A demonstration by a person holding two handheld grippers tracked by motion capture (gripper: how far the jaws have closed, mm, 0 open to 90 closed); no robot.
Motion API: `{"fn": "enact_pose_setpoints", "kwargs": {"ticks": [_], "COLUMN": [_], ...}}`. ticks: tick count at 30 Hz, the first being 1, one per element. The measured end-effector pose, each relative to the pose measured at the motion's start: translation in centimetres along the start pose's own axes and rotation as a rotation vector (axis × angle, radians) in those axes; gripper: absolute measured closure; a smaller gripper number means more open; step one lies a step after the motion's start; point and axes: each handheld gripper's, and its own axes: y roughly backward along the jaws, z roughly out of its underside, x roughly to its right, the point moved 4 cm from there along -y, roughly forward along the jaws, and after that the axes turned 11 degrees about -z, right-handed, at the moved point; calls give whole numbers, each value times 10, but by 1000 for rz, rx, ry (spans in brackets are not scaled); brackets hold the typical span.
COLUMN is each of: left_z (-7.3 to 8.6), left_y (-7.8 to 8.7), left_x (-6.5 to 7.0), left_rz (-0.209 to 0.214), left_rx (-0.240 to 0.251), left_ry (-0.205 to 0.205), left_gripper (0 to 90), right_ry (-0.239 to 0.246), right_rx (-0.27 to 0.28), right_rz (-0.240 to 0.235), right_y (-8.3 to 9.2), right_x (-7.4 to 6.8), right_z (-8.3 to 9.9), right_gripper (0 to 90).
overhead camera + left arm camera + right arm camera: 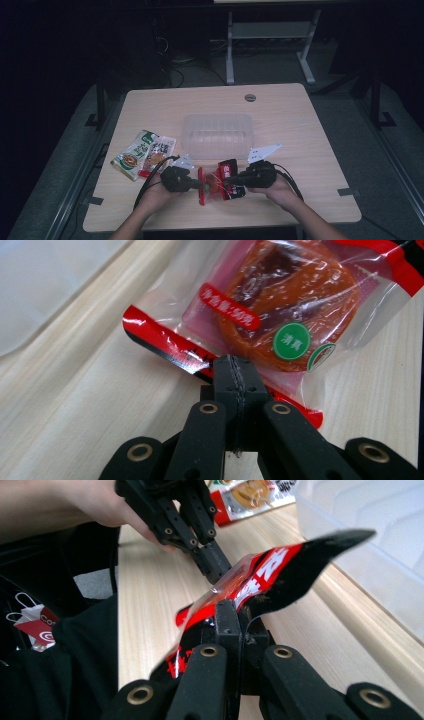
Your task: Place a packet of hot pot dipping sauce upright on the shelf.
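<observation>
Holding a red snack packet (218, 182) between both claws, near our edge of the bench (300, 200). Left claw (199, 185) is pressed together on the packet's red sealed edge; in the left gripper view the jaws meet flat on that strip (165, 345), with the clear window and orange food (285, 300) just beyond. Right claw (235, 178) pinches the opposite end; in the right gripper view its jaws clamp the red and black film (260, 580), which bends up past the tips. We see the left claw (212, 567) across from it there, biting the far edge. Packet hangs between the two claws; we can't tell whether its underside touches the bench.

Farther out on the left: two more snack packets (142, 155) lying flat, side by side and touching. Beyond the claws, mid-bench, a clear plastic tub (217, 131), upright. At the far edge, a round grey cap (250, 97) set in the benchtop.
</observation>
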Motion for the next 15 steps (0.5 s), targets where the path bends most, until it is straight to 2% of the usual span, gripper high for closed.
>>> {"fn": "enact_pose_setpoints", "kwargs": {"ticks": [8, 15], "left_z": [4, 6], "left_y": [6, 11], "left_x": [-3, -4], "left_rz": [7, 11], "left_rx": [1, 4], "left_ry": [14, 16], "left_gripper": [792, 669], "right_ry": [29, 54], "right_rx": [44, 55], "right_rz": [-14, -19], "right_y": [8, 13], "right_x": [-4, -8], "right_z": [-7, -11], "right_gripper": [900, 900]}}
